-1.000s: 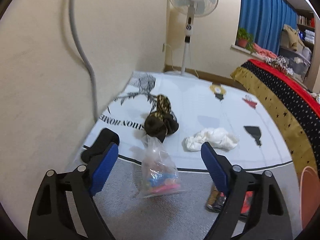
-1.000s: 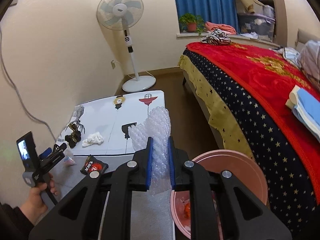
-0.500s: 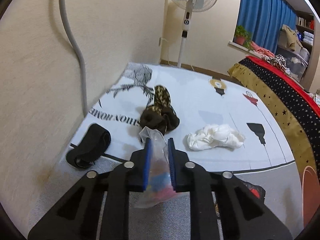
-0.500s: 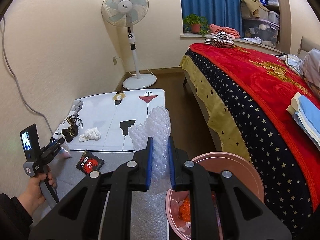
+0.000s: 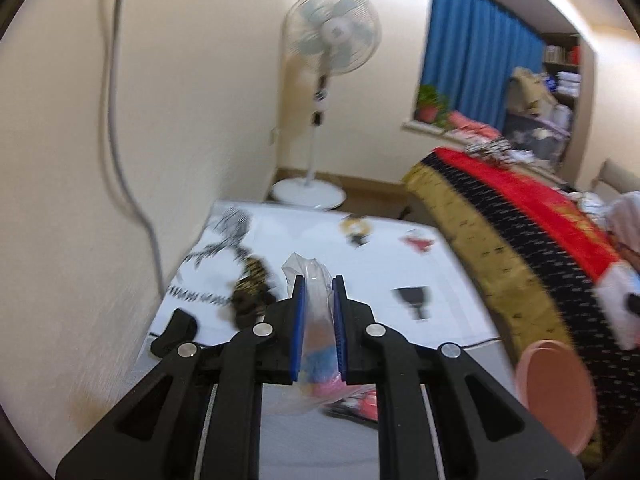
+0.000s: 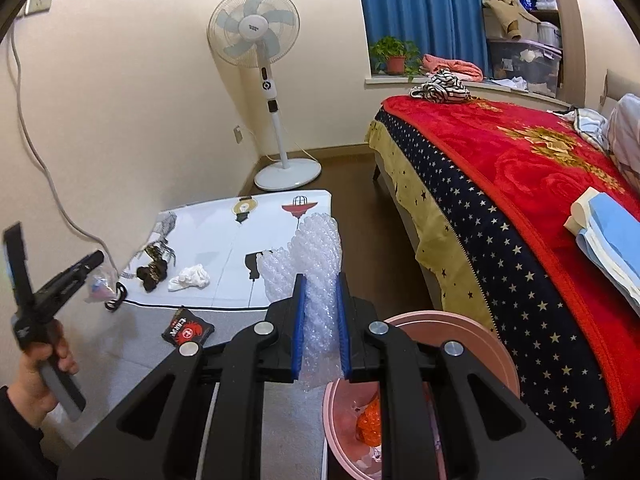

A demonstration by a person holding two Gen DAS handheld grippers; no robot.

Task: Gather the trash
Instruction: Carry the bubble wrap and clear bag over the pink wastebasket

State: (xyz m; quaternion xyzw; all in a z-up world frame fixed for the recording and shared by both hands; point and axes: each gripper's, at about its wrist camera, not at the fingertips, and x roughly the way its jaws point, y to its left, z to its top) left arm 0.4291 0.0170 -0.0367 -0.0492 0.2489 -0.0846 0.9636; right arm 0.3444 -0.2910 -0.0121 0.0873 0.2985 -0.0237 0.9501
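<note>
Lifted off the grey floor since a second ago, when your left hand-held gripper point(image 5: 319, 292) stood wide apart over it, the clear plastic bag point(image 5: 316, 344) of coloured scraps now hangs clamped between its blue pads, neck up, long axis near upright. Your right hand-held gripper point(image 6: 320, 292) stays clamped on the bubble wrap point(image 6: 316, 264), upright above the pink bin point(image 6: 496, 344). Swing hard and the thin, slippery film could slide out short of the bin.
</note>
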